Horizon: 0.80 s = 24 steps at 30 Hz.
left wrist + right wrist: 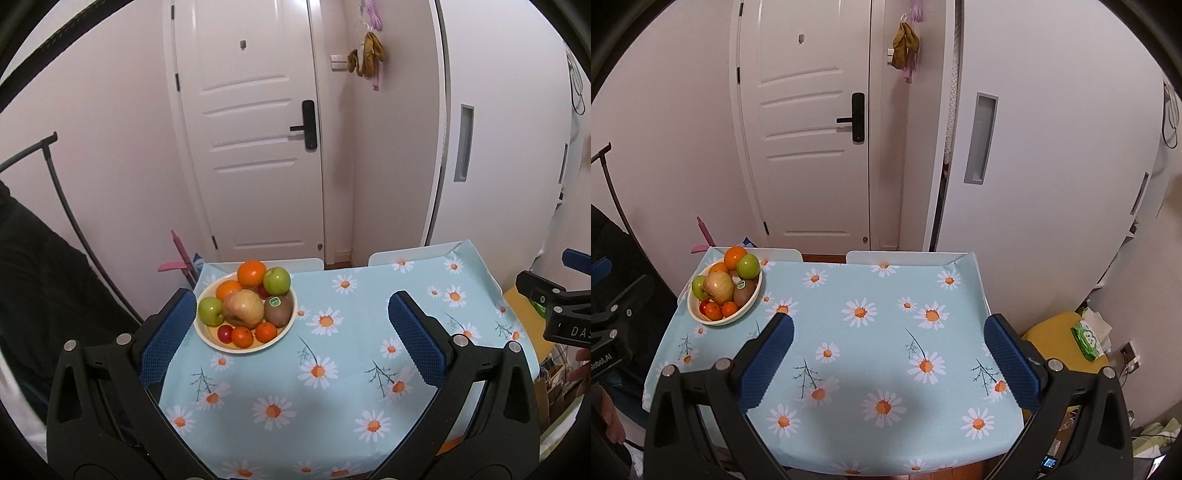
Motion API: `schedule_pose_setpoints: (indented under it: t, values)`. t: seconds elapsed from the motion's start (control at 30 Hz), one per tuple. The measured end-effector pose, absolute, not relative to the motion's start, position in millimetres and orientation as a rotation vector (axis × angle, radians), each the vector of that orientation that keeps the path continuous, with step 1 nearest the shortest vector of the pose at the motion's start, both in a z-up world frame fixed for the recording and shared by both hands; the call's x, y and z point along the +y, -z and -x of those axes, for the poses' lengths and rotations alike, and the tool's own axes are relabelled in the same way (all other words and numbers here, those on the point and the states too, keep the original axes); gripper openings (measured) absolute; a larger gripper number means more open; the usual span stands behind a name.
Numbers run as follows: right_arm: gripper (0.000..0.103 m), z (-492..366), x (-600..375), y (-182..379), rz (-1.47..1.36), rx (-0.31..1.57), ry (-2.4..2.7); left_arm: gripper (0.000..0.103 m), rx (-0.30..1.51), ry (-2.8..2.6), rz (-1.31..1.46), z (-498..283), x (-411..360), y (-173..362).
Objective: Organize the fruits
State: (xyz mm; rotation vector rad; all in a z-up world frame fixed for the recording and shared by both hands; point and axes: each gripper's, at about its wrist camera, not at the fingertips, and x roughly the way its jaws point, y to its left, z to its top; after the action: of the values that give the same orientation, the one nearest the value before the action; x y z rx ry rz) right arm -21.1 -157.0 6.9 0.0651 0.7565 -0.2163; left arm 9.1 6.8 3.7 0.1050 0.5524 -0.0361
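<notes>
A cream bowl point(286, 331) at the table's far left holds a red-yellow apple point(243, 308), two green apples point(276, 280), a kiwi point(277, 310), oranges point(251, 273) and small red fruits. The bowl point(701, 317) also shows in the right wrist view. My left gripper point(291, 306) is open and empty, above the table near its front, the left fingertip beside the bowl. My right gripper point(888, 328) is open and empty over the table's middle. It shows at the right edge of the left wrist view point(554, 291).
The table carries a light blue daisy tablecloth point(886, 350). Two white chair backs point(905, 256) stand at its far edge. A white door point(809, 129) and a wall are behind. A yellow stool point(1060, 343) with a green tissue pack point(1087, 339) is to the right.
</notes>
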Motion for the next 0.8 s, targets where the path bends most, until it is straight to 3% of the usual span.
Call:
schedule_pose_setpoints:
  t: [0.8]
  values:
    - [0.103,16.0,-159.7,-7.0,-0.084,0.748,0.216,0.103,0.542,0.016,-0.101,-9.5,11.3,-5.1]
